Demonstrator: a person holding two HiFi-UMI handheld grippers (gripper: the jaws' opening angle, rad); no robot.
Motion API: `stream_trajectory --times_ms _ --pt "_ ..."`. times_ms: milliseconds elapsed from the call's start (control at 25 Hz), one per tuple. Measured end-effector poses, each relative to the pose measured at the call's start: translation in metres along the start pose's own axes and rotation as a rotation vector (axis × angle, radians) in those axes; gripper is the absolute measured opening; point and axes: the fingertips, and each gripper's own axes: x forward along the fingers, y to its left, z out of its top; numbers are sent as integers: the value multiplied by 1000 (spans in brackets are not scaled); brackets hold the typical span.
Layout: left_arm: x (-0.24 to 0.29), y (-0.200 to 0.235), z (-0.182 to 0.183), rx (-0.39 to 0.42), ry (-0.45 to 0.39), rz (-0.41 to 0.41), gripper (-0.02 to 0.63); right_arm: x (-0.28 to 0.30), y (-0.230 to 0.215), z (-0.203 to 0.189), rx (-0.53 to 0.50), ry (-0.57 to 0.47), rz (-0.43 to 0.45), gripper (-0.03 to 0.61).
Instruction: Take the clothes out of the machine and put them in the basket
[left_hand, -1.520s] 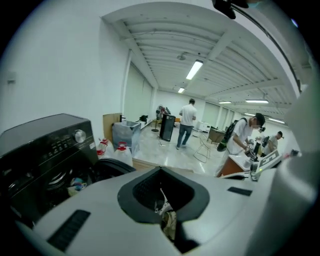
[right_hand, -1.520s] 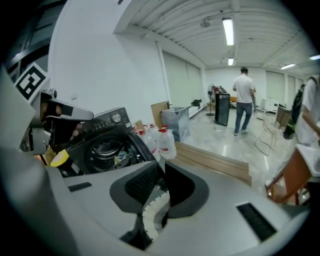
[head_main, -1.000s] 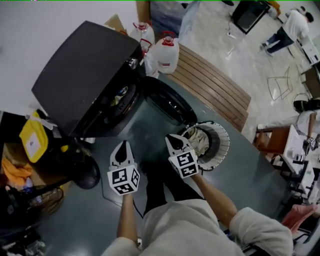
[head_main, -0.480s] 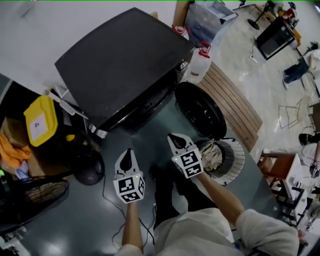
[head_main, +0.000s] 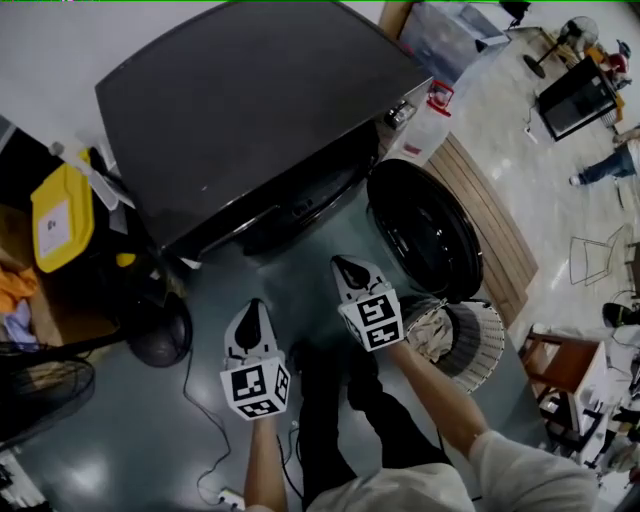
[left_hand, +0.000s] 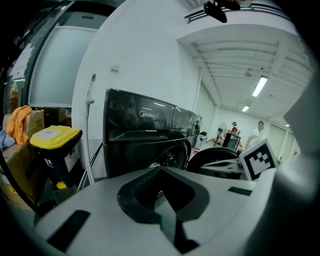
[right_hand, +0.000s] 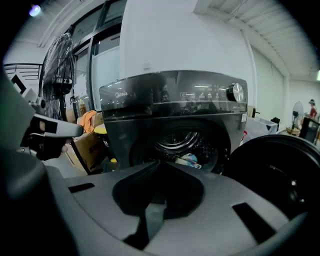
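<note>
Glossy dark boxy machine (head_main: 250, 110) stands near ribbed round basket (head_main: 488, 338).

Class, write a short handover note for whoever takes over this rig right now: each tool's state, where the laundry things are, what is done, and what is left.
Left tool: shut, empty, held in front of the machine.
Right tool: shut, empty, beside the basket, pointing at the drum.
Dark grey front-loading washing machine: round black door swung open; coloured clothes lie in the drum.
White slatted round basket: right of the door, pale clothes already in it.
Done: apparently some clothes moved over.
Left: carry the drum's clothes to the basket.
</note>
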Motion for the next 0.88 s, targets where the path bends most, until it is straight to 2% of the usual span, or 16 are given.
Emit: stream_trajectory --times_ms 400,880 --pt "78 5 -92 28 -16 16 18 118 -39 -94 -29 -12 11 25" --pt "175 26 -132 113 -121 -13 18 265 -81 -107 -80 -105 2 38"
